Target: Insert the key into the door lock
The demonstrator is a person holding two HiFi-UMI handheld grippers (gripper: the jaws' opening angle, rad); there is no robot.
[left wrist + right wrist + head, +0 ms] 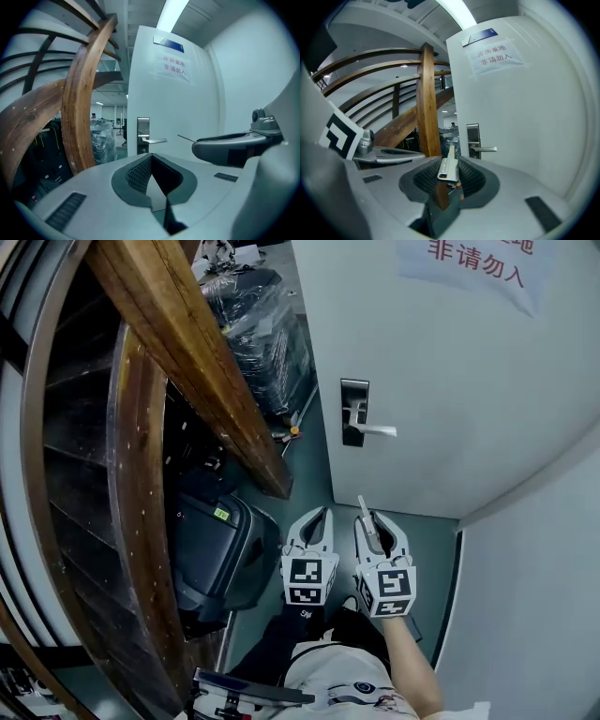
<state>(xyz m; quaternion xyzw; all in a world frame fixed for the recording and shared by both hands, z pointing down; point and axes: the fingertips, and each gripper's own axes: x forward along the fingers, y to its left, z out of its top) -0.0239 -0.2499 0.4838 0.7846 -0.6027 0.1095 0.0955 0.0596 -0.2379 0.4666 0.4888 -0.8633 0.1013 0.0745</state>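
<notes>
A white door [469, 362] carries a silver lock plate with a lever handle [356, 418]; the same lock plate [143, 135] shows in the left gripper view and the lock plate [473, 140] in the right gripper view. My right gripper [375, 521] is shut on a flat silver key [367, 517] that points toward the door; the key [448, 165] sits between its pads. My left gripper [319, 517] hovers beside it, shut with nothing in it. Both are well short of the lock.
A curved wooden stair rail [197, 362] and post [427, 108] rise at the left. A wrapped bundle [258, 324] and a dark case [220, 549] stand on the floor. A white wall [534, 596] closes the right side. A red-lettered notice [473, 268] hangs on the door.
</notes>
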